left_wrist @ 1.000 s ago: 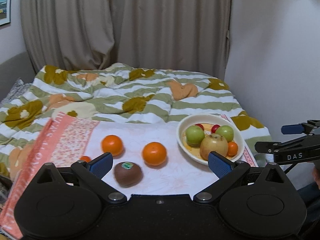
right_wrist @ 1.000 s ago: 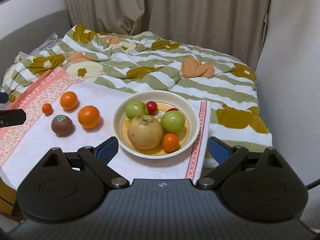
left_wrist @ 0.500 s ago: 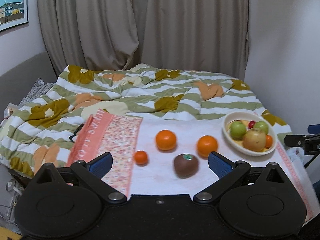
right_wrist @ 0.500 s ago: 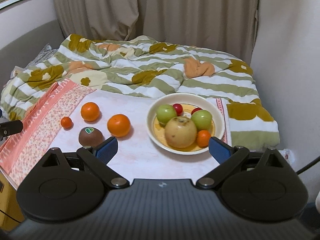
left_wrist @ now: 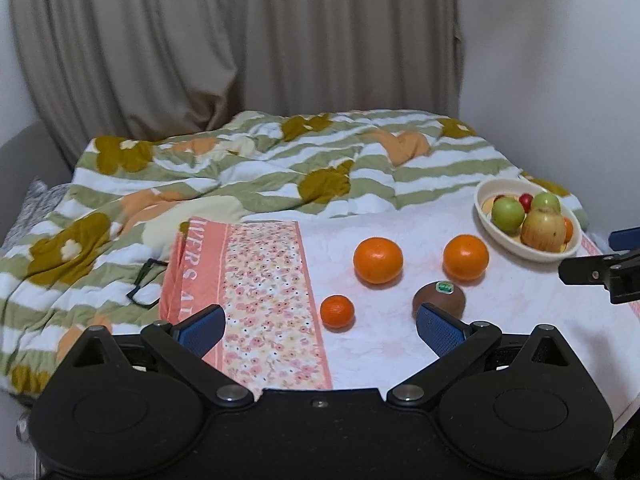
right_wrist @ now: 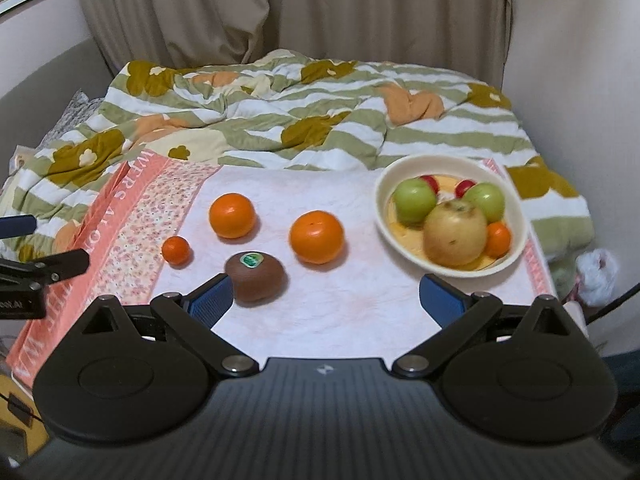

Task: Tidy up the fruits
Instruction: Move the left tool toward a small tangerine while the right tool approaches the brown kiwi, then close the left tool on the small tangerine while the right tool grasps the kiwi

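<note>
Bed, kiwi (right_wrist: 255, 277) beside spread right tongs (right_wrist: 326, 300)

Orange tangerines (left_wrist: 377, 260), a brown kiwi (left_wrist: 439, 300), green apples (right_wrist: 414, 199), and a pink floral cloth (left_wrist: 264, 276).

**Matte black tongs with blue ribbed pads**

The left tongs (left_wrist: 320, 326) are built of matte black plastic: two broad rounded housings, each with a shallow circular recess and a small triangular cut-out near its top. Angled black link arms run forward from silver pivot screws, and a small screw sits at the centre of the crossbar. Each arm ends in a blue pad (left_wrist: 202, 328) with a fine dotted texture. The right tongs (right_wrist: 326, 300) share the same form, but their body is dark grey with fine ribbing and a small pale logo at the centre. Their blue pads (right_wrist: 440, 300) look alike
</note>
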